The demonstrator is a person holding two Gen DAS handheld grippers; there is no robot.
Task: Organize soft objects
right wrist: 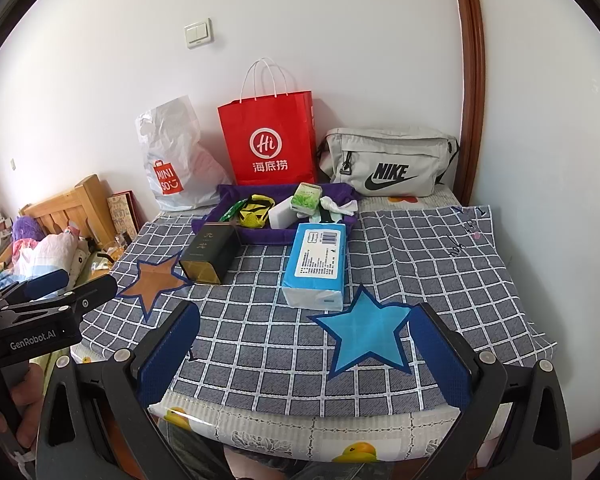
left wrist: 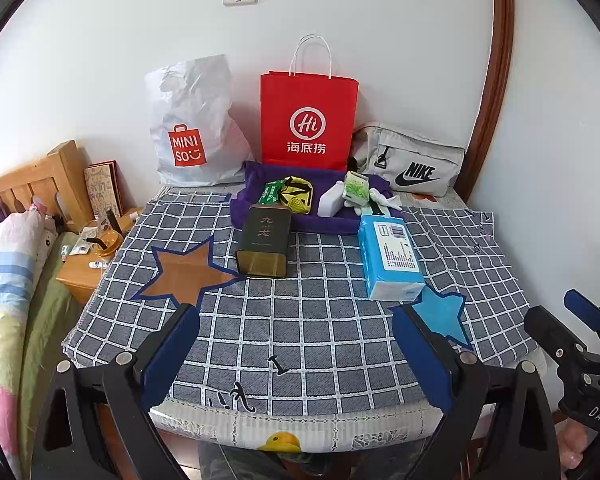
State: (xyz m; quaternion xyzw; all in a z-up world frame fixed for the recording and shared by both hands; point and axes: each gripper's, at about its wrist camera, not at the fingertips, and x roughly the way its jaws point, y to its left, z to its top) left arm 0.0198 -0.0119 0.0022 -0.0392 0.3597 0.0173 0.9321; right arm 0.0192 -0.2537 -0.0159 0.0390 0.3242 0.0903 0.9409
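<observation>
Tissue pack point(right wrist: 316, 268) lies beside dark tin point(right wrist: 209, 256); both tools point(left wrist: 295, 354) point(right wrist: 304, 354) released, empty.

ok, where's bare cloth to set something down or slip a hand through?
Free: the checked cloth nearest the camera, between the brown star and blue star, and the right side beyond the blue tissue pack. Crowded: the back row around the purple tray, dark tin and bags.

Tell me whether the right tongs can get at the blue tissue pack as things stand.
Probably yes. The right tongs are open and empty, and the blue tissue pack lies flat straight ahead with only bare checked cloth between them. The dark tin sits apart to its left.
</observation>
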